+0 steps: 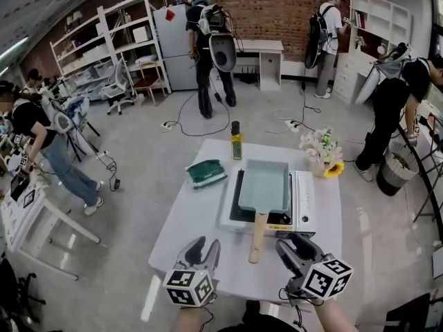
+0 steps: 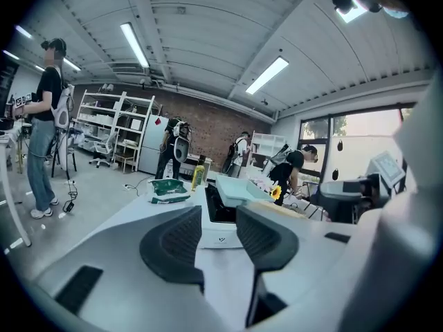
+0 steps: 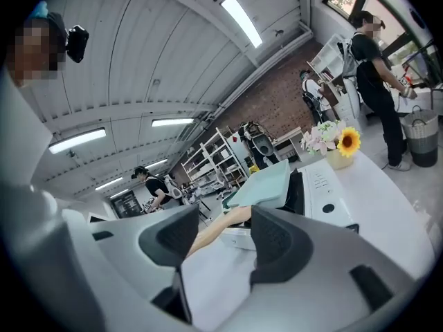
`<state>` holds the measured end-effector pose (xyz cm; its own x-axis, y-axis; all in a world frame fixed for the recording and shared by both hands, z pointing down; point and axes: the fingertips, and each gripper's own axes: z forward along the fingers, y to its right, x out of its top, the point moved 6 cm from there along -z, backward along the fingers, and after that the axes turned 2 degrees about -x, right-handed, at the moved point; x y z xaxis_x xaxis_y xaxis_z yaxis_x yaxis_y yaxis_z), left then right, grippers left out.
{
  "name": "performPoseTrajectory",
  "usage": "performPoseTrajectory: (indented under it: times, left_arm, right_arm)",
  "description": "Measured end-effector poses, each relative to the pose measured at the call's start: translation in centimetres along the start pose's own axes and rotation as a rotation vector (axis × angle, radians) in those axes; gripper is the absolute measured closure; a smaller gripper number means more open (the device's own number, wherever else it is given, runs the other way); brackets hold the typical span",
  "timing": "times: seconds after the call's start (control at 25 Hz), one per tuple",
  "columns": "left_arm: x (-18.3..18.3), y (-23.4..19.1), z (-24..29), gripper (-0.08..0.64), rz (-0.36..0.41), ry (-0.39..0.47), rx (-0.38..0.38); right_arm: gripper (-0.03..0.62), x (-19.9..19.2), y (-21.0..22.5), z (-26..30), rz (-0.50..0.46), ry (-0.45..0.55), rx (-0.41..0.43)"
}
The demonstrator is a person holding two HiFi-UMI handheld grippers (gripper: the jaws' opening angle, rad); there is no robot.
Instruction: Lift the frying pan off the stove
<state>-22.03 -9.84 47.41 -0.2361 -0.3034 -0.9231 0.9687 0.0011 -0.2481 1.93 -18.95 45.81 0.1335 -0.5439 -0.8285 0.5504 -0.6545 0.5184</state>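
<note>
My left gripper [image 1: 205,245] and right gripper [image 1: 294,245] hang over the near table [image 1: 173,234] edge, both with jaws apart, nothing between the pads. The frying pan [image 1: 264,184] sits on the stove [image 1: 305,200] mid-table, long axis running away from me, wooden handle [image 1: 257,237] pointing back at me, nearer the right gripper. Farther off, a green packet [image 1: 206,173] lies left of the stove, an oil bottle [image 1: 236,141] stands behind it and a flower vase [image 1: 324,159] stands far right, all apart from the handle.

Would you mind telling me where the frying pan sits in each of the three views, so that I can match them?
Head view: the frying pan is just right of centre, on the stove.
Left gripper view: the frying pan is small, just right of centre, a little below mid-height.
Right gripper view: the frying pan is near the centre.
Shared landmark: the sunflower, right of the frying pan in all three.
</note>
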Motion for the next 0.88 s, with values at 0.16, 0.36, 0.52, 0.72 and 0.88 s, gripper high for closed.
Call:
performPoseTrajectory:
  times: [0.16,0.36,0.52,0.72,0.88]
  left_arm:
    - [0.3,0.0,1.7,0.428,0.001,-0.005,0.006]
    - [0.9,0.0,3.6,0.428,-0.001,-0.022,-0.017]
    - [1.1,-0.1,5.2,0.428,0.002,-0.038,-0.058]
    - [1.5,-0.9,6.8,0.428,0.01,-0.067,-0.11]
    - [1.5,-1.1,7.9,0.428,0.012,-0.086,-0.157]
  right_arm:
    - [0.37,0.1,1.1,1.2,0.038,-0.016,0.027]
    - [0.37,0.2,1.3,2.2,0.068,-0.031,0.047]
    - [0.37,-0.2,1.4,2.9,0.098,-0.036,0.035]
    - [0.37,-0.3,1.3,3.9,0.13,-0.033,0.007]
    - [0.37,-0.6,1.4,4.1,0.159,-0.027,-0.027]
